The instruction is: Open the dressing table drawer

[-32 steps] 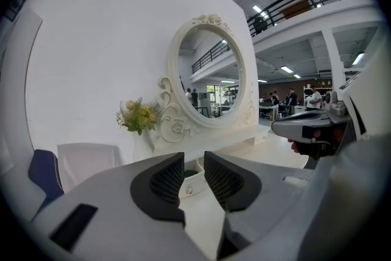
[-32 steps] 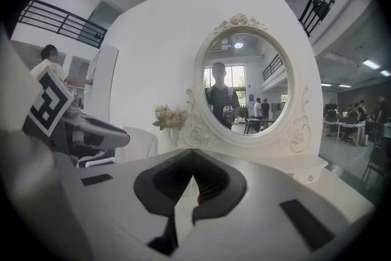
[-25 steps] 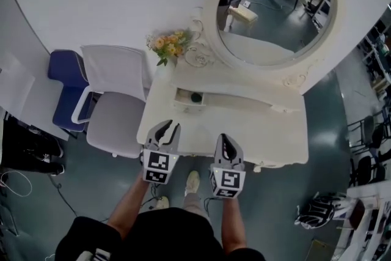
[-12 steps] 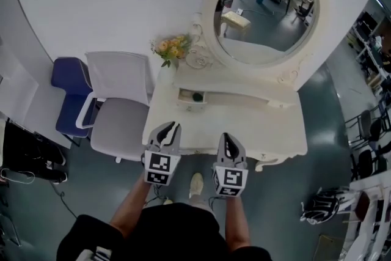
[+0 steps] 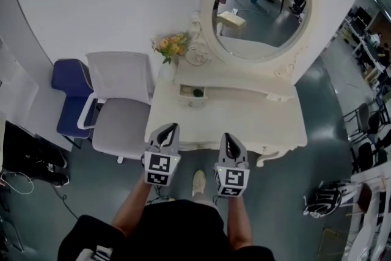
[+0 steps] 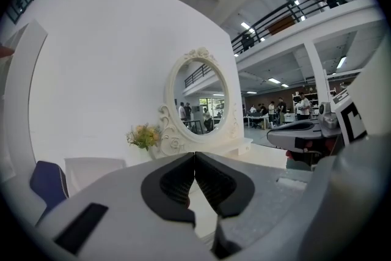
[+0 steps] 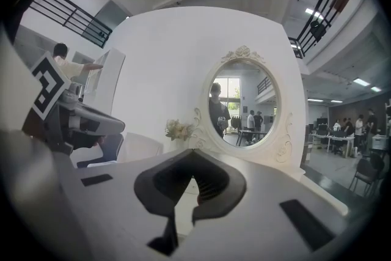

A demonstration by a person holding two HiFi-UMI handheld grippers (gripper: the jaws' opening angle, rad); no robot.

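Note:
The white dressing table [image 5: 269, 125] stands under an oval mirror [image 5: 259, 6]. A small drawer [image 5: 194, 95] at the back left of its top is pulled out, with a dark thing inside. Both grippers hover side by side over the table's front edge, pointing at the mirror. My left gripper [image 5: 173, 126] [image 6: 195, 154] has just been closing and is shut, with nothing between its jaws. My right gripper [image 5: 225, 136] [image 7: 193, 153] also has its tips together and holds nothing. No front drawer face shows in any view.
A vase of yellow flowers [image 5: 171, 46] stands at the table's back left corner. A white chair [image 5: 119, 107] and a blue chair [image 5: 70, 88] stand left of the table. A black bag [image 5: 24, 150] lies on the floor at far left, and chairs and gear [image 5: 366, 150] stand at right.
The left gripper's jaws have gone from open to shut on nothing. Both grippers have shifted slightly at the table's front edge, and the head view has swung so that the mirror sits further left.

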